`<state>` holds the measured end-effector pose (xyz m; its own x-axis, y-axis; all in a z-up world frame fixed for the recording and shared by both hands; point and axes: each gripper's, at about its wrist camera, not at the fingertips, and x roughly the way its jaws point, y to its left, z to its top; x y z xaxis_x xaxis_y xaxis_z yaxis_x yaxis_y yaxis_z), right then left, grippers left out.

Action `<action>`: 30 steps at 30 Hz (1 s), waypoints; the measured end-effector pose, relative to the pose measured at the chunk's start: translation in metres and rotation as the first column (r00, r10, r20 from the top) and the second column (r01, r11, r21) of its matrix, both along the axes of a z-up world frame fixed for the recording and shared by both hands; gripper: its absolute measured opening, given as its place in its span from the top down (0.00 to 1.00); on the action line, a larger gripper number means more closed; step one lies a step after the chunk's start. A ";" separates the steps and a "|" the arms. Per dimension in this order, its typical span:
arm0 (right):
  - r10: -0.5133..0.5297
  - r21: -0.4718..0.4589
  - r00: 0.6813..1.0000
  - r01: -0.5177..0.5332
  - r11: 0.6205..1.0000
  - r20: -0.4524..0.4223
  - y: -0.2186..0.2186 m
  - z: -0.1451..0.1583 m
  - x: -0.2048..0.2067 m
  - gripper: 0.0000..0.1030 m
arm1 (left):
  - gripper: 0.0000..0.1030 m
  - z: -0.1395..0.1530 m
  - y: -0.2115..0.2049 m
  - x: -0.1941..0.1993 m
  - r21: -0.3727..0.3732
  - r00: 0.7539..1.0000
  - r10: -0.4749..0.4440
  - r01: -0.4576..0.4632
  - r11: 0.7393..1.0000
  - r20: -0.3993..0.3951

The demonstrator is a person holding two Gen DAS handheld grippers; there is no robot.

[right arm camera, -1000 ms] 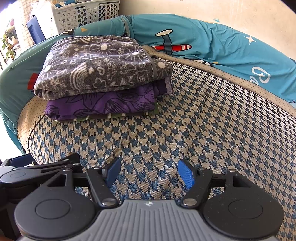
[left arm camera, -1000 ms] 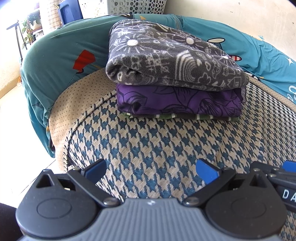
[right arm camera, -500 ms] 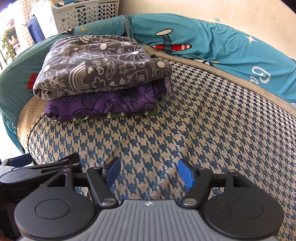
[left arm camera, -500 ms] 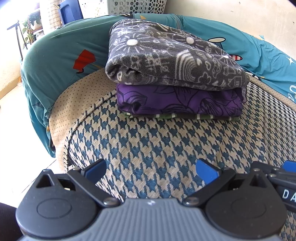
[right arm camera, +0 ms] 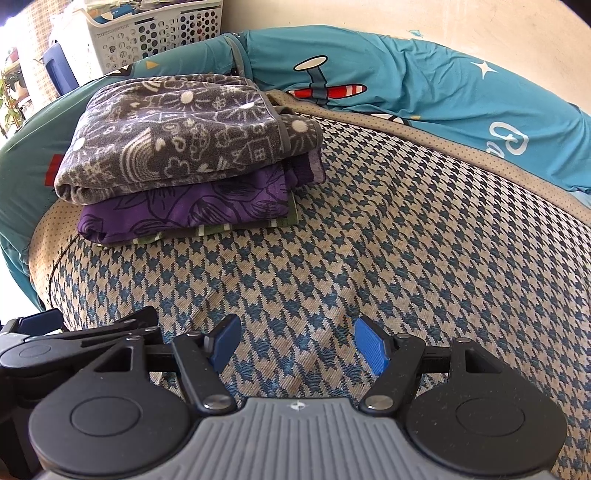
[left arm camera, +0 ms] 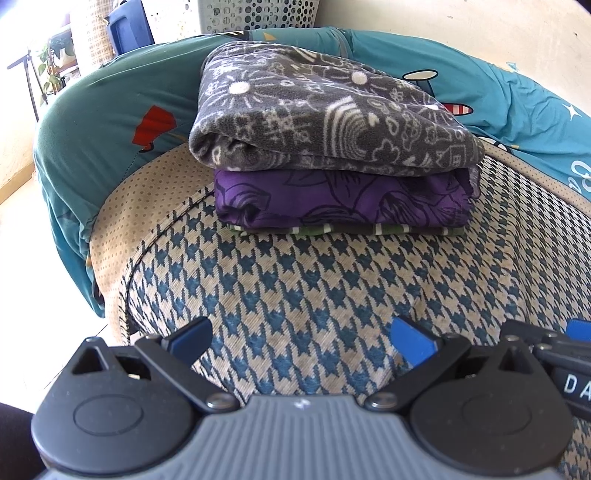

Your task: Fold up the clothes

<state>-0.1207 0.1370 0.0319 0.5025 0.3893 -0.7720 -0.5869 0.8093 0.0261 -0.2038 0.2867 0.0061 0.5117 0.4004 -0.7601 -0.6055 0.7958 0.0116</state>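
A stack of folded clothes sits on a houndstooth cushion (left arm camera: 314, 295) (right arm camera: 406, 240). On top lies a grey patterned fleece (left arm camera: 321, 122) (right arm camera: 177, 136), under it a purple printed garment (left arm camera: 332, 203) (right arm camera: 184, 210), and at the bottom a green striped piece (left arm camera: 332, 229) (right arm camera: 240, 227). My left gripper (left arm camera: 303, 338) hovers open over the cushion in front of the stack, nothing between its blue fingers. My right gripper (right arm camera: 297, 341) is also open and empty, right of the stack. The left gripper's body (right arm camera: 74, 336) shows at the right wrist view's left edge.
A teal sheet with airplane prints (left arm camera: 517, 99) (right arm camera: 406, 85) wraps the back of the cushion. A white perforated laundry basket (left arm camera: 258, 14) (right arm camera: 147, 33) and a blue bin (left arm camera: 131, 24) (right arm camera: 61, 70) stand behind. The cushion's left edge drops to a pale floor (left arm camera: 22, 240).
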 end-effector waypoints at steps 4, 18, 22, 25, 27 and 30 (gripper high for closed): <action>-0.007 0.002 1.000 0.007 1.000 -0.001 -0.005 0.000 0.002 0.34 | 0.00 0.000 -0.004 0.003 0.003 1.000 -0.011 0.011 1.000 -0.001; -0.045 -0.003 0.999 0.045 0.999 -0.017 -0.028 -0.007 0.008 0.34 | 0.00 -0.004 -0.025 0.015 0.043 0.995 -0.095 0.096 0.994 -0.040; -0.063 -0.006 0.998 0.063 0.998 -0.021 -0.036 -0.009 0.010 0.34 | 0.00 -0.006 -0.034 0.019 0.046 0.990 -0.134 0.136 0.990 -0.048; -0.086 -0.011 0.996 0.085 0.996 -0.023 -0.046 -0.011 0.013 0.34 | 0.00 -0.007 -0.042 0.023 0.043 0.985 -0.164 0.166 0.985 -0.052; -0.098 -0.012 0.995 0.097 0.995 -0.025 -0.052 -0.012 0.014 0.34 | 0.00 -0.008 -0.047 0.025 0.039 0.982 -0.182 0.184 0.982 -0.054; -0.114 -0.016 0.993 0.114 0.993 -0.025 -0.061 -0.013 0.016 0.34 | 0.00 -0.010 -0.055 0.028 0.035 0.976 -0.209 0.212 0.977 -0.059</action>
